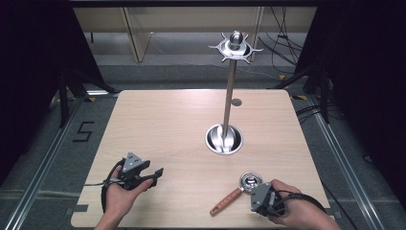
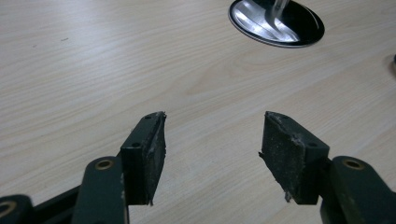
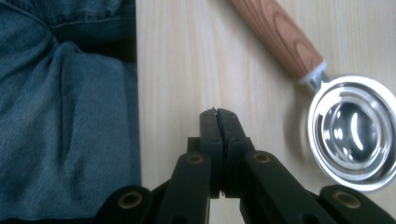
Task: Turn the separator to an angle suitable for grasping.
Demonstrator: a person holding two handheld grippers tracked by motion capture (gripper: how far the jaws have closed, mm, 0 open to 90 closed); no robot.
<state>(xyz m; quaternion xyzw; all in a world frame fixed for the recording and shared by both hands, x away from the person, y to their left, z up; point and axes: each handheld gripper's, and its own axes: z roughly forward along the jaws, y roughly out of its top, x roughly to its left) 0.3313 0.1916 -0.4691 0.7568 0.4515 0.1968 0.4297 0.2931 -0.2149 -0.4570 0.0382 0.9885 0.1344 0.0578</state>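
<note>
Table (image 1: pixel 158 124) lay bare ahead of my left gripper (image 1: pixel 155 173), free passage. Tall steel stand (image 1: pixel 230 91) with its round base (image 1: pixel 224 139) blocked centre-right. Wooden-handled strainer (image 1: pixel 235 190) lay just beside my right gripper (image 1: pixel 256 199).

The ladle (image 1: pixel 238 188) lies on the table (image 1: pixel 167 124), before the stand (image 1: pixel 224 139).

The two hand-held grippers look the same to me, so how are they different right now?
The left hand-held gripper has its jaws spread wide with bare table between them, while the right hand-held gripper has its jaws pressed shut on nothing. The left one points toward the shiny round base of the metal stand; the right one sits beside the wooden-handled metal scoop, not touching it. Both are black and hand-held.
</note>
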